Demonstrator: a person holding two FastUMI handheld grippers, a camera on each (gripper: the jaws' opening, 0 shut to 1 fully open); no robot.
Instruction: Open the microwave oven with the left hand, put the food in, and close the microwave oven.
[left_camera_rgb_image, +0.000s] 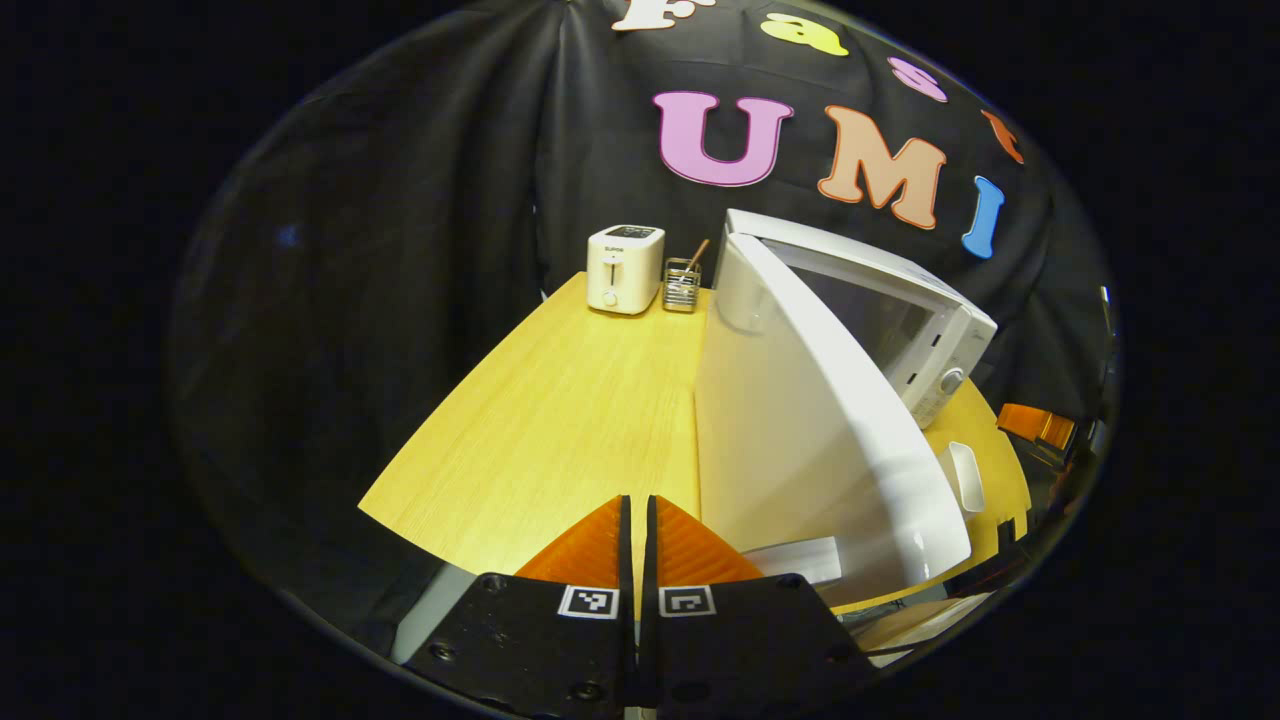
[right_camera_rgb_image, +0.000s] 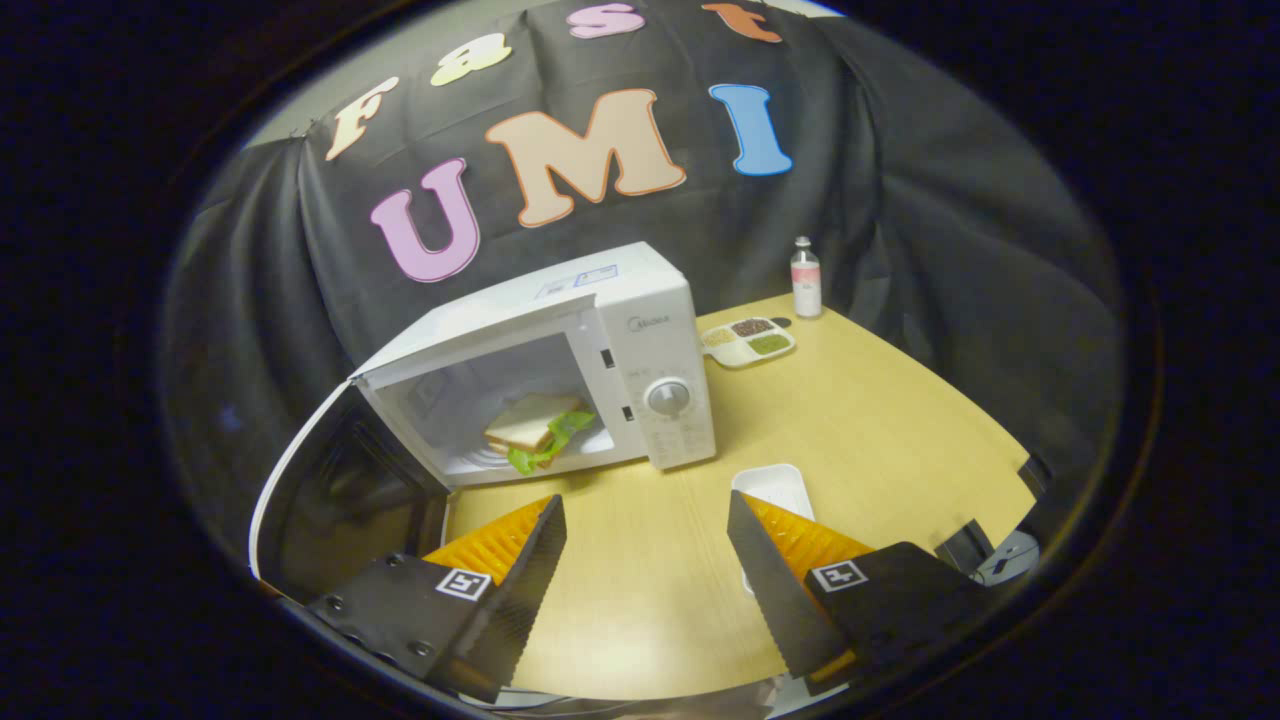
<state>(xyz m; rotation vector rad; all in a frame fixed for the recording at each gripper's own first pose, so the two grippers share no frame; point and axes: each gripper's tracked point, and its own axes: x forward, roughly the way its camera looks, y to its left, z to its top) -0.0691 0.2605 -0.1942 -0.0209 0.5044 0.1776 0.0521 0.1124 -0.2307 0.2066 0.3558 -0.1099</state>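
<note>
A white microwave (right_camera_rgb_image: 655, 330) stands on the yellow wooden table (right_camera_rgb_image: 880, 420) with its door (right_camera_rgb_image: 340, 480) swung open to the left. A sandwich with green lettuce (right_camera_rgb_image: 535, 430) lies inside the cavity. My right gripper (right_camera_rgb_image: 645, 545) is open and empty, in front of the microwave above the table. In the left gripper view the white outer face of the open door (left_camera_rgb_image: 800, 430) rises just right of my left gripper (left_camera_rgb_image: 637, 520). That gripper's orange fingers are shut together with nothing between them, left of the door's edge.
A white toaster (left_camera_rgb_image: 625, 268) and a wire utensil holder (left_camera_rgb_image: 681, 285) stand at the table's far end. A small white tray (right_camera_rgb_image: 775, 490) lies near my right gripper. A divided plate of food (right_camera_rgb_image: 748, 340) and a small bottle (right_camera_rgb_image: 805, 278) sit behind the microwave's right side.
</note>
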